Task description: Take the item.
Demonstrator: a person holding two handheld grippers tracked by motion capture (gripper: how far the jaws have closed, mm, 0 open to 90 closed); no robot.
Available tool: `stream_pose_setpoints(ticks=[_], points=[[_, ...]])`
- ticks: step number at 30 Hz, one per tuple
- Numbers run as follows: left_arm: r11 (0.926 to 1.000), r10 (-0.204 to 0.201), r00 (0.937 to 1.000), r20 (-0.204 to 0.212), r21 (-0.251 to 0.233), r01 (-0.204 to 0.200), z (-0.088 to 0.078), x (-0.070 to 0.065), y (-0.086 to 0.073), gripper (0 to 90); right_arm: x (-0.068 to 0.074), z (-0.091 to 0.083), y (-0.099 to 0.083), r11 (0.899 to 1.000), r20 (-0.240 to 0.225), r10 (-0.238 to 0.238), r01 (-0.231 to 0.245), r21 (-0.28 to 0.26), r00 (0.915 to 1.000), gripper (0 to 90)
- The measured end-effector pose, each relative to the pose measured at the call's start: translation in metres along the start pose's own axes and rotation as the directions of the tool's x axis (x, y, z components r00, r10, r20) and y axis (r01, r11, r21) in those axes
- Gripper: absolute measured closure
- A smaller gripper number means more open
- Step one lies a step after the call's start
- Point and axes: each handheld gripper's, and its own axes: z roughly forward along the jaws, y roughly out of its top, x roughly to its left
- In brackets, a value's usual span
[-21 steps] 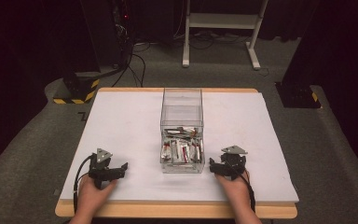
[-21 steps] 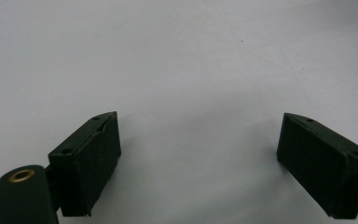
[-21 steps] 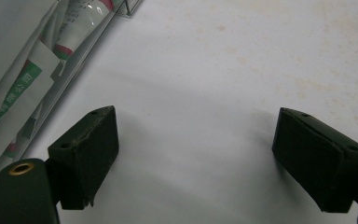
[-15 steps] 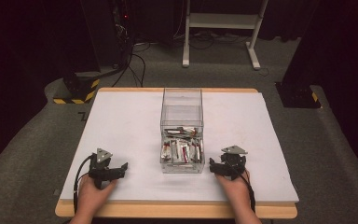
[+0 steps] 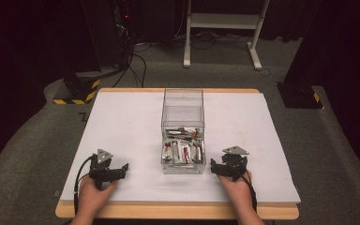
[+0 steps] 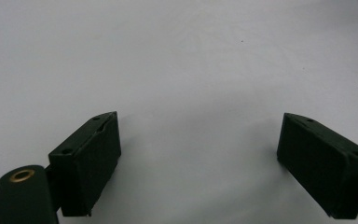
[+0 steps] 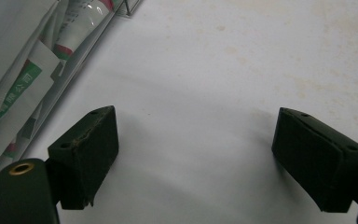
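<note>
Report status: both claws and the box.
Left claw open, empty, on the white table. Right claw open, empty, beside the clear box. Box upright, packets inside. Nothing between claws and box.

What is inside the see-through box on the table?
The clear box holds a pile of small packets, white with red and green print, lying flat at its bottom. The upper part of the box looks empty. Whatever lies under the top packets is covered, so their number cannot be told.

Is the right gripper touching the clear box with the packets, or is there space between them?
Apart. In the high view, a strip of white table shows between the right gripper and the clear box; the right gripper view shows open fingers holding nothing.
</note>
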Motion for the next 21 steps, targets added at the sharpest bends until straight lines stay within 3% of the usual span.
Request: stream_pose_setpoints(ticks=[21], points=[[1.0000, 0.000, 1.0000, -0.001, 0.000, 0.000, 0.0000, 0.0000, 0.0000, 13.6, -0.0002, -0.0020, 0.0006, 1.000, -0.001, -0.018, 0.018, -0.012, 0.9998, 14.2]])
